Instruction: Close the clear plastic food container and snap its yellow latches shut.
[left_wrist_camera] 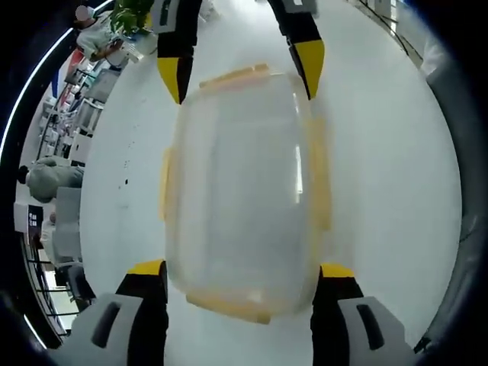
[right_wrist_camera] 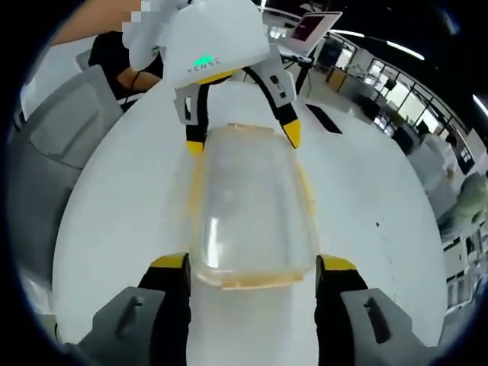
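Observation:
A clear plastic food container (left_wrist_camera: 240, 191) with its lid on lies on the white table (left_wrist_camera: 396, 168). Yellow latches show at its far end (left_wrist_camera: 232, 76), near end (left_wrist_camera: 229, 306) and along both long sides (left_wrist_camera: 164, 183). My left gripper (left_wrist_camera: 242, 268) is open, its jaws straddling the near end. My right gripper (left_wrist_camera: 242, 72) straddles the opposite end. In the right gripper view the same container (right_wrist_camera: 252, 213) lies between my open right gripper (right_wrist_camera: 253, 263) and the left gripper (right_wrist_camera: 242, 137) beyond it. Whether the latches are snapped I cannot tell.
The table (right_wrist_camera: 114, 229) is round and white, with bare surface on both sides of the container. A grey chair (right_wrist_camera: 53, 130) stands at its edge, and a laptop (right_wrist_camera: 313, 27) sits beyond the far side. Shelves and a plant (left_wrist_camera: 130, 15) stand behind.

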`<state>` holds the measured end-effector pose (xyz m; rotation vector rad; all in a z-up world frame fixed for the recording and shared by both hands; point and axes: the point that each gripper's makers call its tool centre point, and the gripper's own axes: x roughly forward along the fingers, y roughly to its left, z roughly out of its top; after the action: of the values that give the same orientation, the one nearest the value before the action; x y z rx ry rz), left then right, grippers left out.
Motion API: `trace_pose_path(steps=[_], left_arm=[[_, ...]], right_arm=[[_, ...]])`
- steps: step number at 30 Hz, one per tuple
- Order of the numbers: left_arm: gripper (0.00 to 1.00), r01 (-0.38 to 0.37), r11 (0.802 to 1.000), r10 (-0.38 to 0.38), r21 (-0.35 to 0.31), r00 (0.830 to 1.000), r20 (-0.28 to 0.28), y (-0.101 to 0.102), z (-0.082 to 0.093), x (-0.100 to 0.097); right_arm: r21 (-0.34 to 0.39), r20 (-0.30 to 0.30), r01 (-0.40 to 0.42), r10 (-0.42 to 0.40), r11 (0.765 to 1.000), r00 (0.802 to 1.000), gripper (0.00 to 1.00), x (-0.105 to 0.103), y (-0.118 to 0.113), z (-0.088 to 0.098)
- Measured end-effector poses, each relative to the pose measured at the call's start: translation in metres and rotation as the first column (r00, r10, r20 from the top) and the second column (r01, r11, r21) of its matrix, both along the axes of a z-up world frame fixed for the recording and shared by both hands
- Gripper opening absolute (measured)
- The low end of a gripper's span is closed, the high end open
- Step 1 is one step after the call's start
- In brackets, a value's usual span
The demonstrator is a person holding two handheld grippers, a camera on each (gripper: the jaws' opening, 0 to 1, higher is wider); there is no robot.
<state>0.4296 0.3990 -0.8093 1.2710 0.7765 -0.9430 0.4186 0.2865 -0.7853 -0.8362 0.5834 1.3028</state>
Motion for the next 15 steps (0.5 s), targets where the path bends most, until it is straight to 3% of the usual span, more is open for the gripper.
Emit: trace_pose_path(steps=[15], left_arm=[[0.72, 0.02, 1.0, -0.021, 0.015, 0.998, 0.064, 0.006, 0.001, 0.014]], right_arm=[[0.017, 0.003, 0.032, -0.032, 0.999, 0.999, 0.63, 0.012, 0.002, 0.0]])
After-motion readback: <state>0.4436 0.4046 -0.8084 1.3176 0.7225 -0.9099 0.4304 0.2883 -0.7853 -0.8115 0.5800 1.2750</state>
